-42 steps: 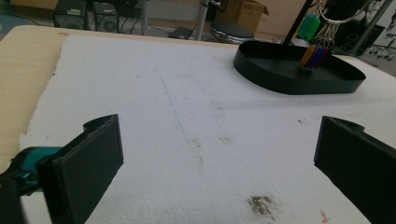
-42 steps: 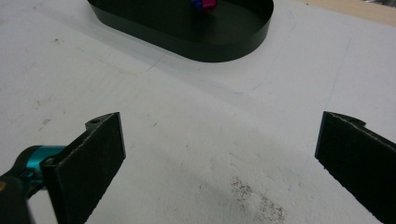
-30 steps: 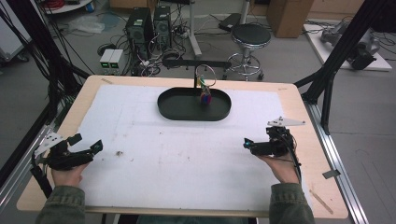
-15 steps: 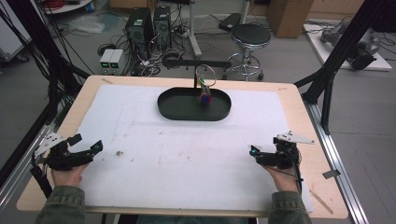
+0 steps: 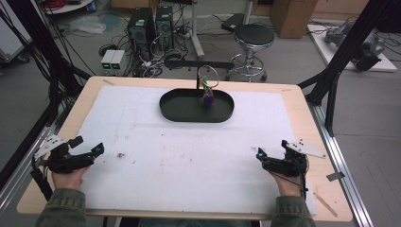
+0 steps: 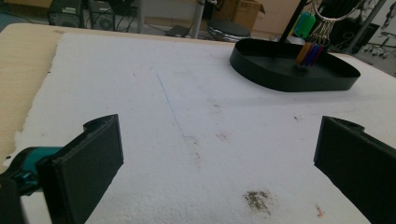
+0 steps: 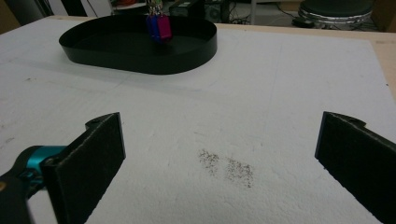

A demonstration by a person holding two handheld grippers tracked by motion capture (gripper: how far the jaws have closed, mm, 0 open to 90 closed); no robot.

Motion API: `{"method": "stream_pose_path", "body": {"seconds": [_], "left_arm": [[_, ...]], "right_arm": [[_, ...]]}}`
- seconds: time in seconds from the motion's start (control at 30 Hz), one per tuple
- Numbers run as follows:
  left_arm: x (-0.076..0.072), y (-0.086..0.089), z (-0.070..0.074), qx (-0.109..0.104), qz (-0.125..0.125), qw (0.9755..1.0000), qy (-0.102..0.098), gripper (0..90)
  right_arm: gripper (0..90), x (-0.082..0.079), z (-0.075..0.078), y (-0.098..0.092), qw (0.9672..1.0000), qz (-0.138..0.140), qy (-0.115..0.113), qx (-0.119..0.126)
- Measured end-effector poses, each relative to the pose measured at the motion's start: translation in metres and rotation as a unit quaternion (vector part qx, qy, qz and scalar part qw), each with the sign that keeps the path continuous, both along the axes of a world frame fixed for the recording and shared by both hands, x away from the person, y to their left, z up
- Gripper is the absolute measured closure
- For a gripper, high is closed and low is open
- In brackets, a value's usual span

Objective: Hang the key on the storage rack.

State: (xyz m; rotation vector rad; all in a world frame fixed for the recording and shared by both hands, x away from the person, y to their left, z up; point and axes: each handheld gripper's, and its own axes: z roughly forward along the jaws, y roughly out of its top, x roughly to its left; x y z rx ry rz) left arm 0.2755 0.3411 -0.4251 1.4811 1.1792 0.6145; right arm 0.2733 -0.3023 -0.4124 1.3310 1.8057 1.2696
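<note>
Resting near the front corners of the white sheet (image 5: pixel 189 156), my left gripper (image 5: pixel 90 152) and right gripper (image 5: pixel 272 153) were well apart, each with its jaws spread wide and nothing between them. I saw only bare, lightly stained sheet ahead of both. The black oval tray (image 5: pixel 179 111) sat at the far middle of the table (image 5: pixel 94 87), well away from both tools. Coloured key tags (image 5: pixel 208 97) hung from a ring on the stand (image 5: pixel 197 78) rising from the tray.
</note>
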Motion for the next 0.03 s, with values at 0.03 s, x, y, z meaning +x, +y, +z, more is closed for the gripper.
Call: {"method": "stream_pose_path", "body": {"seconds": [0.03], "left_arm": [[0.0001,0.0001,-0.0001,0.0,0.0,1.0,0.001,1.8]], "right_arm": [[0.5,-0.0004,0.0002,0.0003,1.0,-0.001,-0.001,-0.001]]}}
